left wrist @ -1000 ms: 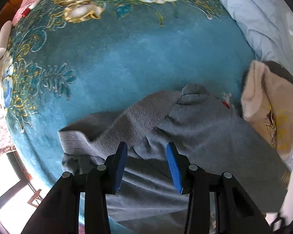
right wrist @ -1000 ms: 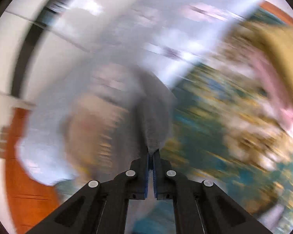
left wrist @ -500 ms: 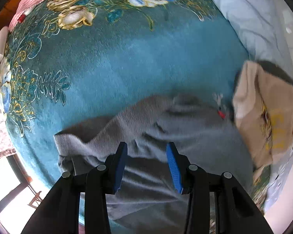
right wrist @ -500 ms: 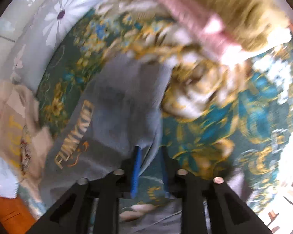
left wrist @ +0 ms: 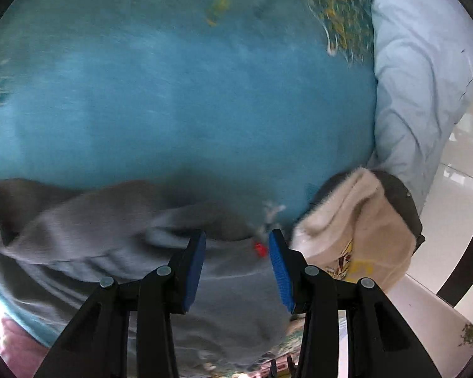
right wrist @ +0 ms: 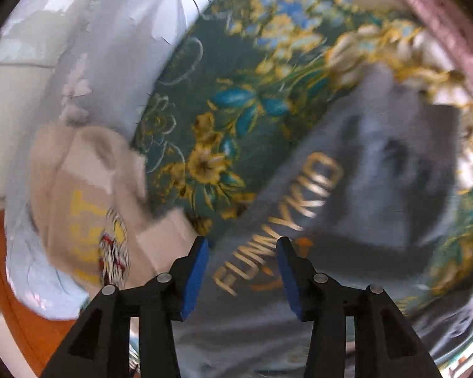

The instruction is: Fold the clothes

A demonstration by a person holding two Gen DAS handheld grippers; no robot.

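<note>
grey knit sweater [left wrist: 224, 283] rumpled, blurred | plush teal blanket [left wrist: 179, 94] | both jaws wide, empty

Setting: a home bedroom. A bed is filling most of both views, and a teal blanket [left wrist: 186, 100] with gold and blue flower print is covering it. A pale blue sheet [left wrist: 419, 72] is lying rumpled at the upper right of the left view; in the right view it is showing a white daisy print at the upper left. A grey sweatshirt [right wrist: 378, 170] and a beige garment [right wrist: 88, 195] are lying on the blanket. Glossy white floor tiles [left wrist: 457, 189] are showing at the right edge of the left view; an orange wooden surface [right wrist: 19, 296] is showing at the lower left of the right view.
</note>
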